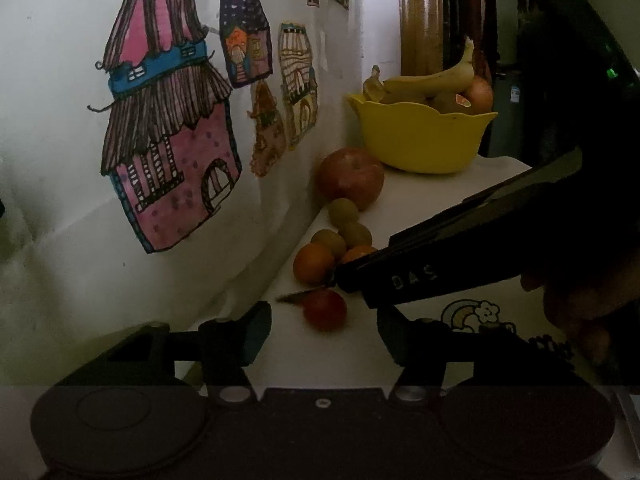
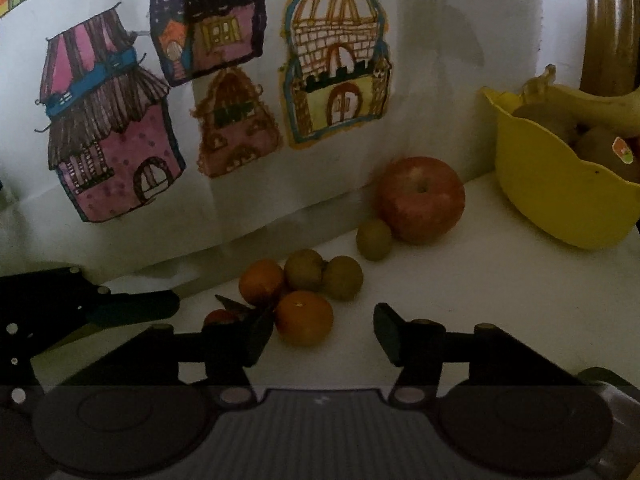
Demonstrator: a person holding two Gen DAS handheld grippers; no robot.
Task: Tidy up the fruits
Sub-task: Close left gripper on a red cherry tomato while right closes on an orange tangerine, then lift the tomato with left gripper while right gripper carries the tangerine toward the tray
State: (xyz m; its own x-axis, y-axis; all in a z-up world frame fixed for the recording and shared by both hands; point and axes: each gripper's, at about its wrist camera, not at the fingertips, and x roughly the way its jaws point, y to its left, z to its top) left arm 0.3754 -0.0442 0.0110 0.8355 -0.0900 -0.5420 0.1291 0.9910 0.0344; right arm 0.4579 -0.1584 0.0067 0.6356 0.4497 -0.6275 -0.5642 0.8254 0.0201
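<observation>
Loose fruit lies on a white table by the wall: a big red apple [image 2: 421, 199], three small green fruits [image 2: 373, 239], two oranges [image 2: 304, 317] and a small red fruit [image 1: 325, 309] with a dark leaf. A yellow bowl [image 2: 560, 200] at the right holds a banana [image 1: 434, 76], kiwis and an apple. My left gripper [image 1: 323, 334] is open, with the small red fruit just ahead between its fingers. My right gripper [image 2: 320, 334] is open, with the near orange just ahead of its left finger. In the left wrist view the right gripper [image 1: 460, 264] reaches in over the oranges.
A white wall [image 2: 420, 60] with paper house drawings stands right behind the fruit. A brown vertical post [image 1: 420, 16] rises behind the bowl. A rainbow sticker [image 1: 476, 314] is on the table near the left gripper. The table runs on to the right in front of the bowl.
</observation>
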